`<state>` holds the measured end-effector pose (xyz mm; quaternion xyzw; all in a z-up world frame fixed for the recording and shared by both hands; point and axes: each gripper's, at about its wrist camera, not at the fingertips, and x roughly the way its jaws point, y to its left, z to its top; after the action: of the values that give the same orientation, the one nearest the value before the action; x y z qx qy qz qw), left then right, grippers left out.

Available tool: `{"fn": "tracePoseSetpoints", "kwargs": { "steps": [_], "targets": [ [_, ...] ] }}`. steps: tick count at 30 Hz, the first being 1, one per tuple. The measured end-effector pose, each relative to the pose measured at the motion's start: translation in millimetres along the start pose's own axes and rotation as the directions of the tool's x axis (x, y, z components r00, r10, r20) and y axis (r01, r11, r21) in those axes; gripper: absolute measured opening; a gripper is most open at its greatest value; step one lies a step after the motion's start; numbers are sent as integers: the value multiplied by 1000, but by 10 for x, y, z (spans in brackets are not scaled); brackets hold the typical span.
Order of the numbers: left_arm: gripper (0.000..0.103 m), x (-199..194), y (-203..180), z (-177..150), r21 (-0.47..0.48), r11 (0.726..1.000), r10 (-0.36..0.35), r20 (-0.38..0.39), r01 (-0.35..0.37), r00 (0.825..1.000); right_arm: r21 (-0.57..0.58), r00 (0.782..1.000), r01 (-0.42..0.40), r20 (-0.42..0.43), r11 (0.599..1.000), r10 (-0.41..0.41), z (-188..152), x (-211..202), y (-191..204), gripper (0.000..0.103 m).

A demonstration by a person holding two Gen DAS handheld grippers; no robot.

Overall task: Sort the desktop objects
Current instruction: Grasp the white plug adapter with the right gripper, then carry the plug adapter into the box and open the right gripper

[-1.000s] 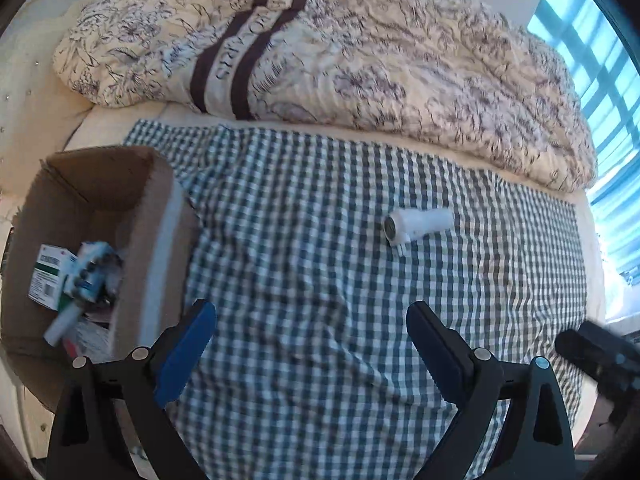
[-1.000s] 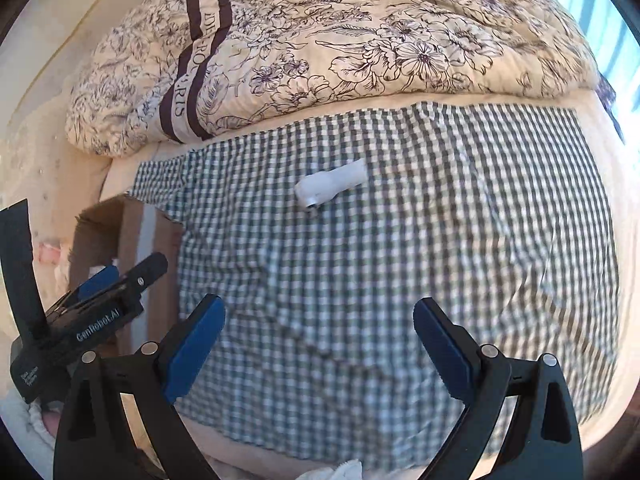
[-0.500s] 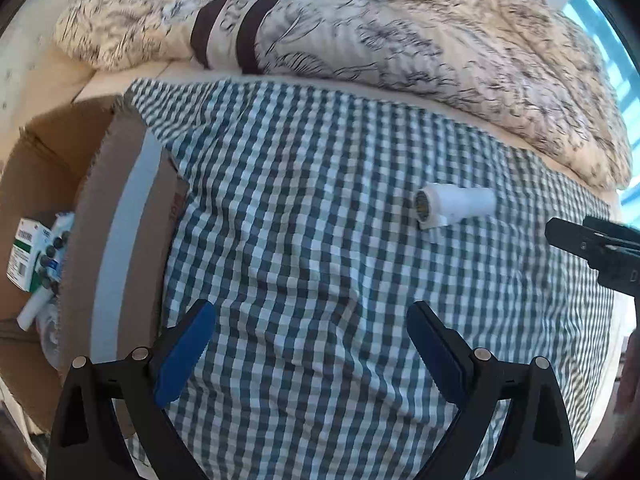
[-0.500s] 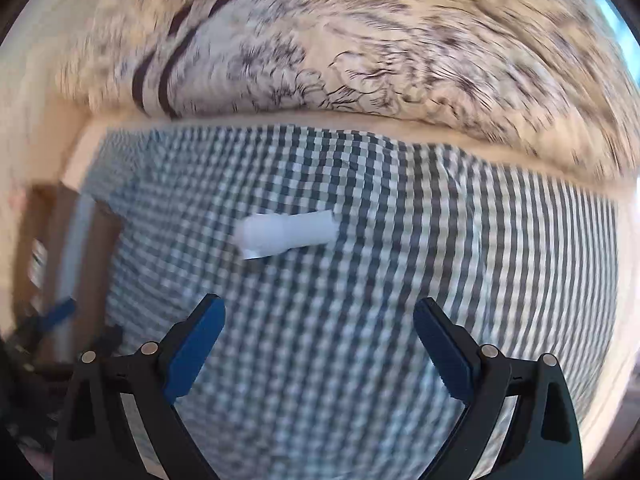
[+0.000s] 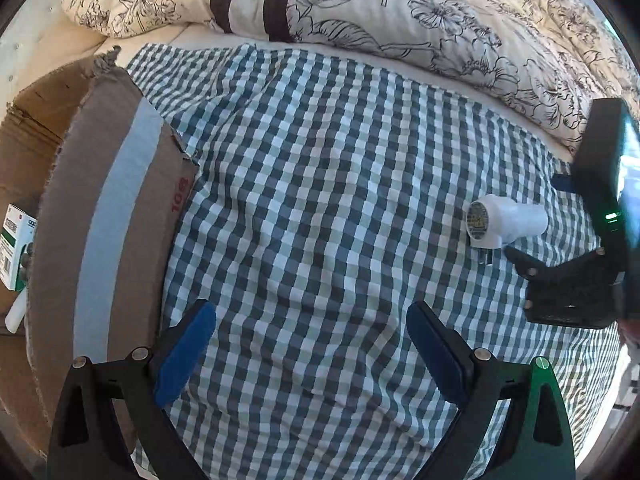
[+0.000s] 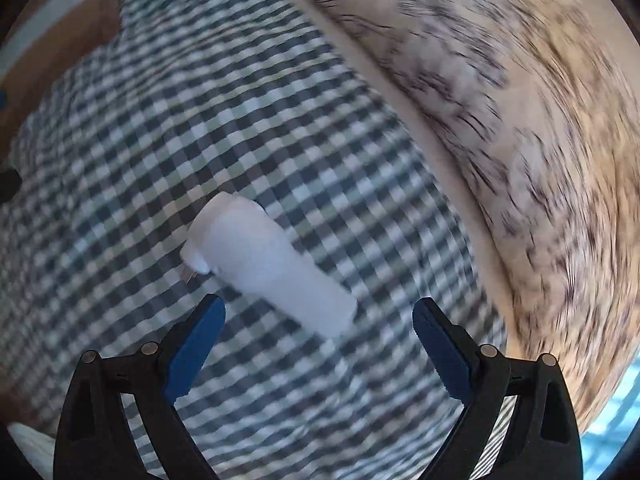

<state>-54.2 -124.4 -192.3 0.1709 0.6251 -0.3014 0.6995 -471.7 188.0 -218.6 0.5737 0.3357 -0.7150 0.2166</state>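
Observation:
A white cylindrical plug-in device [image 5: 507, 221] with metal prongs lies on the green checked cloth [image 5: 320, 200]. In the right wrist view the same white device [image 6: 268, 268] lies just ahead of my right gripper [image 6: 320, 312], whose blue-padded fingers are open with nothing between them. From the left wrist view the right gripper's black body [image 5: 576, 280] hovers right beside the device. My left gripper [image 5: 312, 324] is open over bare cloth, with the cardboard box [image 5: 104, 208] to its left. The box holds a green-and-white carton [image 5: 16, 248].
A floral quilt [image 5: 400, 12] is bunched along the far side of the cloth. The box flap with a grey tape strip [image 5: 116, 232] stands close to my left fingers. A window [image 6: 612, 412] shows at the right edge.
My right gripper has swept down and in toward the white device, which now sits just before its fingers. The left gripper has drifted forward, away from the box opening.

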Motion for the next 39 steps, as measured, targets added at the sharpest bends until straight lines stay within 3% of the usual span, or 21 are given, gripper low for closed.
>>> {"fn": "tracePoseSetpoints", "kwargs": {
  "steps": [4, 8, 11, 14, 17, 20, 24, 29, 37, 39],
  "targets": [
    [99, 45, -16, -2, 9, 1000, 2, -12, -2, 1000, -38, 1000, 22, -7, 999, -22, 75, 149, 143, 92],
    [99, 69, -19, -17, 13, 1000, 8, -21, -8, 1000, 40, 1000, -19, -18, 999, 20, 63, 169, 207, 63],
    [99, 59, -21, -33, 16, 1000, 9, -25, -9, 1000, 158, 998, -59, -22, 986, 64, 25, 84, 210, 50],
    [99, 5, -17, -57, 20, 1000, 8, -16, -7, 1000, 357, 981, -183, 6, 916, 194, -149, -60, 105, 41],
    [99, -61, -14, -96, 25, 1000, 8, -10, -7, 1000, 493, 963, -254, 48, 832, 266, -370, -207, 48, 41],
    [99, -155, -3, -159, 30, 1000, 5, 4, -5, 1000, 631, 929, -339, 106, 697, 356, -669, -306, 33, 41],
    [99, -310, 12, -296, 46, 999, 6, 24, -7, 1000, 723, 893, -406, 186, 559, 409, -1009, -463, 112, 41],
    [99, -558, 107, -468, 40, 999, -7, 54, 5, 998, 757, 876, -449, 268, 474, 401, -1245, -925, 236, 41],
    [99, -1066, 538, -605, 35, 999, -41, 142, 36, 989, 714, 872, -486, 357, 505, 335, -945, -1791, 509, 41],
    [99, -1184, 722, -634, 29, 999, -43, 164, 39, 985, 694, 862, -506, 384, 512, 330, -777, -1982, 639, 41]
  ]
}}
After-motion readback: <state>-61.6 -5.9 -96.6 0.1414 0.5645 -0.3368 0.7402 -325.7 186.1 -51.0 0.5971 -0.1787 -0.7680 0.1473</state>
